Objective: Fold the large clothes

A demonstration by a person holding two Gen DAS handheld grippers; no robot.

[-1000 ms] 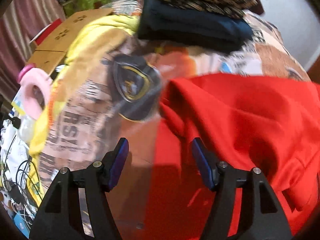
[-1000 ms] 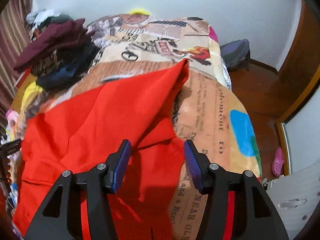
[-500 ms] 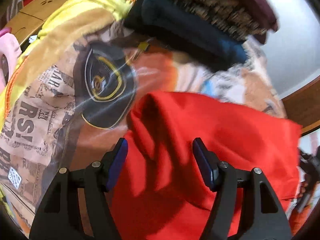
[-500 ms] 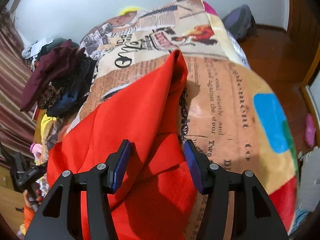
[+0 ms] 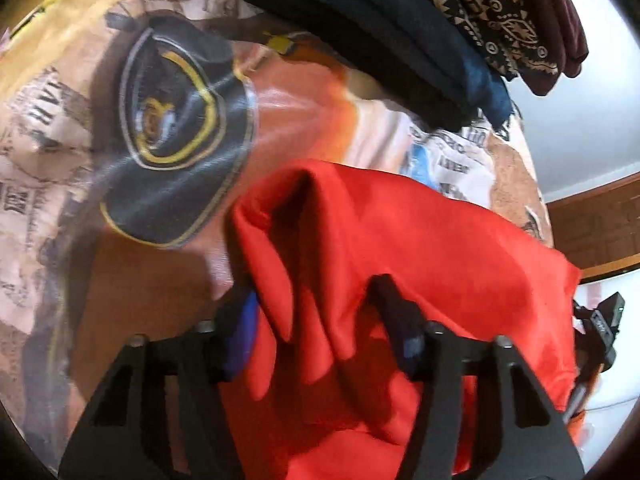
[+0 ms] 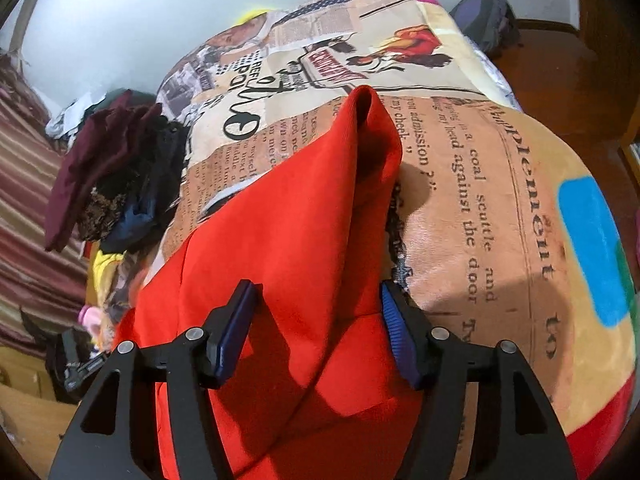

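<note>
Here the left tool (image 5: 316,320) straddles a bunched fold of the red garment (image 5: 420,264); its jaws have just been closing, pads not yet pressing. The right tool (image 6: 316,320) has just been opening, its jaws wide either side of the garment's ridge. The garment lies on a bed under a newspaper-print blanket (image 6: 480,184). At ten o'clock in the right view sits a pile of dark folded clothes (image 6: 100,168), then a pale wall (image 6: 100,40); at one o'clock, wooden floor (image 6: 560,64). Compared with a second ago, both cameras sit lower and closer to the cloth.
</note>
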